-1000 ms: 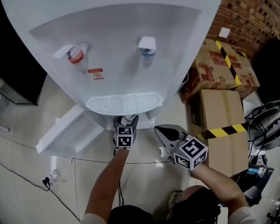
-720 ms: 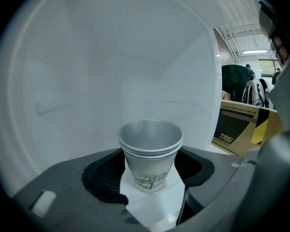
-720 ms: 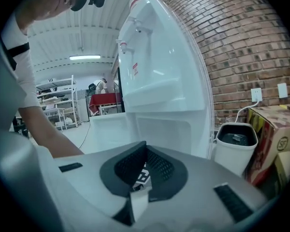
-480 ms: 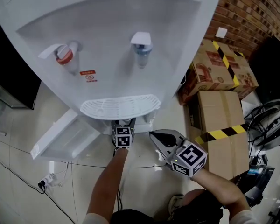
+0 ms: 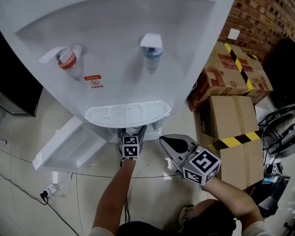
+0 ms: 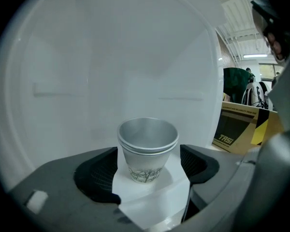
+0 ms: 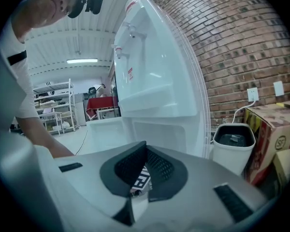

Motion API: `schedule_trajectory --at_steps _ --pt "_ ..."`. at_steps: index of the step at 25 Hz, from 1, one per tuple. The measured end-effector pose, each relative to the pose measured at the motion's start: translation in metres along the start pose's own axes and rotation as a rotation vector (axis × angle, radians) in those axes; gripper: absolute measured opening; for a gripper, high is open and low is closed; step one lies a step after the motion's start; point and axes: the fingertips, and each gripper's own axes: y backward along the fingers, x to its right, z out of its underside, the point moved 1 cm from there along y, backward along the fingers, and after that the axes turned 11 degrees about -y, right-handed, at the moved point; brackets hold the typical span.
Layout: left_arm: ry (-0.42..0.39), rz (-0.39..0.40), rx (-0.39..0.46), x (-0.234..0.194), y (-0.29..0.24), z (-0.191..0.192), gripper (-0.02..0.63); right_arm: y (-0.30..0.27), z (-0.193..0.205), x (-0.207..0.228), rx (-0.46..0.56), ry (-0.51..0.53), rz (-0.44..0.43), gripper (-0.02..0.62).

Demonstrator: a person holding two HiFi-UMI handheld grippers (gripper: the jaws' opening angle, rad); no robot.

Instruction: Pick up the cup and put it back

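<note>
Cup (image 6: pixel 148 146): upright, mouth up, on the white shelf low in the water dispenser (image 5: pixel 123 43).
Left gripper (image 6: pixel 148 162): jaws opening, with the cup between them; I see a pad on each side, neither pressing.
Right gripper (image 7: pixel 144 170): clenched on nothing, outside the dispenser, the farther one.
My read: back the left straight out so neither pad clips the cup.

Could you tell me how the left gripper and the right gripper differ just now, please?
The left gripper's jaws are opening, with the cup standing between them; the right gripper's jaws are together with nothing in them. The left gripper reaches in under the drip tray of the water dispenser; the right gripper hangs beside it, outside the dispenser. Both carry a marker cube.
</note>
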Motion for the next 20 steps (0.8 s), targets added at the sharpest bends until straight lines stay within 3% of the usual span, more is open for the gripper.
schedule_trajectory --at_steps 2,7,8,11,12,16,20 --pt "0.012 0.000 0.025 0.002 0.013 0.000 0.434 -0.002 0.002 0.000 -0.006 0.003 -0.004 0.012" --pt "0.092 0.013 0.079 0.005 0.049 0.007 0.434 -0.006 0.005 0.001 -0.010 -0.008 -0.004 0.012" --pt "0.107 0.027 0.089 0.008 0.058 0.008 0.411 -0.007 0.006 0.000 -0.016 -0.004 -0.004 0.012" --pt "0.130 0.064 0.125 0.013 0.089 -0.004 0.076 -0.010 0.022 -0.001 -0.077 0.011 0.003 0.012" --pt "0.136 0.069 0.128 0.012 0.100 -0.011 0.006 -0.009 0.028 -0.002 -0.102 0.009 0.008 0.012" --pt "0.187 0.084 0.085 0.006 0.147 -0.054 0.005 0.006 0.032 -0.014 -0.195 0.046 0.001 0.012" --pt "0.176 0.079 0.020 0.009 0.208 -0.099 0.004 0.034 0.013 -0.038 -0.277 0.029 -0.003 0.012"
